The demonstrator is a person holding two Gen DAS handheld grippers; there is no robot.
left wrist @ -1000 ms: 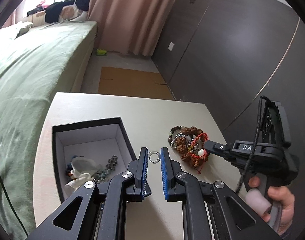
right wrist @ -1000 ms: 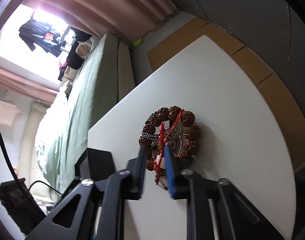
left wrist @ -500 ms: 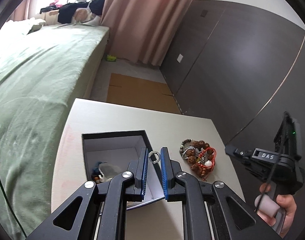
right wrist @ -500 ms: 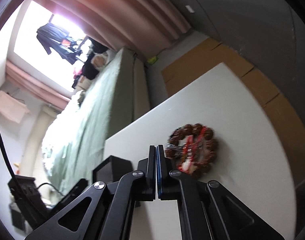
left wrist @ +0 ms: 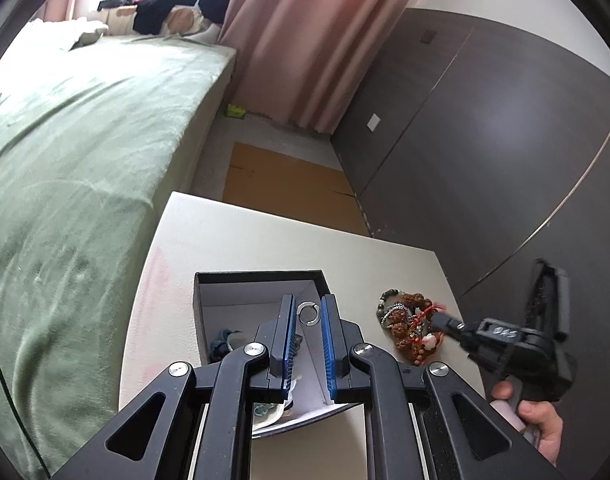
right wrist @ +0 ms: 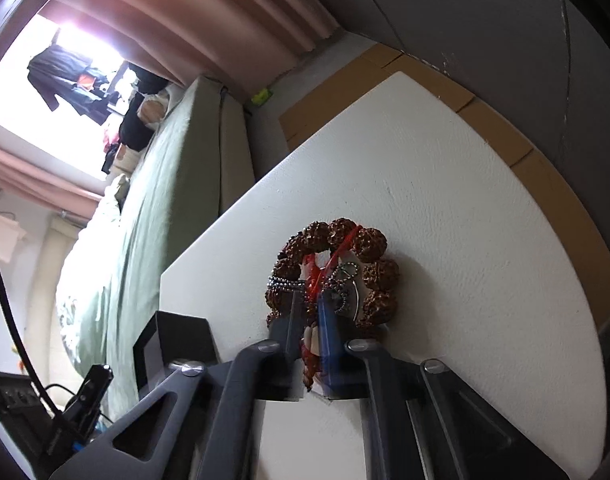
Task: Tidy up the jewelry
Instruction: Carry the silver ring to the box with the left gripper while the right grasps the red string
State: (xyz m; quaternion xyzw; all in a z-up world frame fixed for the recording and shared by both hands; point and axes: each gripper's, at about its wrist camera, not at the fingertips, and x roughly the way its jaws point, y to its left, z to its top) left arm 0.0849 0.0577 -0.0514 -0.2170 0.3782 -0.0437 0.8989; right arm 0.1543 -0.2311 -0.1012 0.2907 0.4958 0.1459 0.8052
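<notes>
Left wrist view, read from left to right: a green bed (left wrist: 77,152) runs alongside a white table (left wrist: 265,236), on which an open black box (left wrist: 261,280) stands with a few pieces already inside. The left gripper (left wrist: 308,314) is narrowly set, its blue pads pinching a small silver ring (left wrist: 308,313) by its sides, and it hangs over the right part of the box. To do this step well, carry the ring further inside the box walls, lower it close to the floor of the box, and only then part the jaws; a light ring let go from height is likely to bounce or roll out. Keep the wrist steady so the ring does not twist free early.

Right of the box, apart from it, lies a pile of bracelets (left wrist: 411,320) on the bare table. The right gripper (left wrist: 439,316), held in a hand (left wrist: 541,424), has its tip in this pile.

Right wrist view: the right gripper (right wrist: 309,312) is almost fully closed on a red cord (right wrist: 311,280) with a pale bead. Lift slowly, since neighbouring strands may be tangled and drag along.

The pile consists of a ring of large knobbly brown seed beads (right wrist: 369,244), a strand of small dark metallic beads (right wrist: 285,282), and the red cord threaded through both.
</notes>
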